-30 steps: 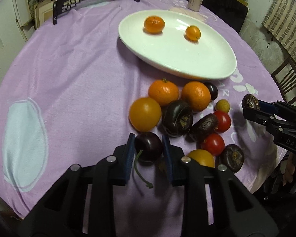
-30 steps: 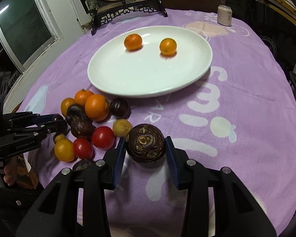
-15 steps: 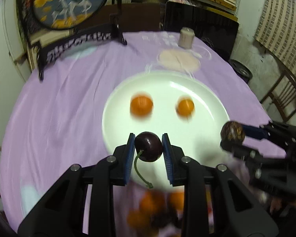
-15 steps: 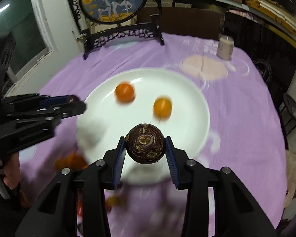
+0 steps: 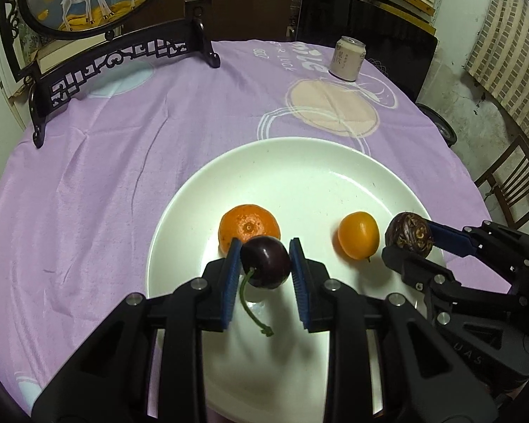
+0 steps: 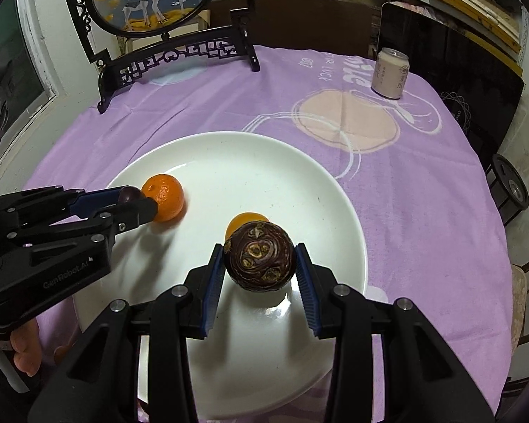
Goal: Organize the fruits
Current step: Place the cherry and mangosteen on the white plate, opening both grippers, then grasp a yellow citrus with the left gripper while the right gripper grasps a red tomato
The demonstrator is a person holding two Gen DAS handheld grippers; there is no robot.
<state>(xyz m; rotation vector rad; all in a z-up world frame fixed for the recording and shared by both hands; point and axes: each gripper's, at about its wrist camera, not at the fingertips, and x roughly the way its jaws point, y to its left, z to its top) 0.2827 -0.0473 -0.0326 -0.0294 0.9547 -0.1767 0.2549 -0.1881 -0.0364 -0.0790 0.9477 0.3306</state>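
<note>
Over the white plate [image 5: 299,169] my left gripper [image 5: 264,264] is shut on a dark cherry [image 5: 266,262] whose green stem hangs down. A tangerine [image 5: 248,227] and a small orange fruit [image 5: 358,234] lie on the plate just beyond it. To the right, my right gripper [image 5: 407,243] is shut on a dark brown round fruit [image 5: 409,234]. In the right wrist view that gripper [image 6: 259,264] holds the brown fruit [image 6: 259,257] above the plate [image 6: 299,176], hiding most of the small orange fruit [image 6: 243,220]. The left gripper [image 6: 130,199] with the cherry [image 6: 128,194] hovers beside the tangerine [image 6: 164,195].
A purple cloth [image 5: 123,141] covers the round table. A drink can [image 5: 347,58] stands at the far side, and a black ornate stand with a deer picture [image 5: 98,60] at the far left. A wooden chair [image 5: 515,183] is off the right edge. A hand [image 6: 21,352] shows at lower left.
Both grippers carried their fruits forward from the fruit pile near the table's front edge to above the plate. The pile has dropped out of view. Grips are unchanged.
</note>
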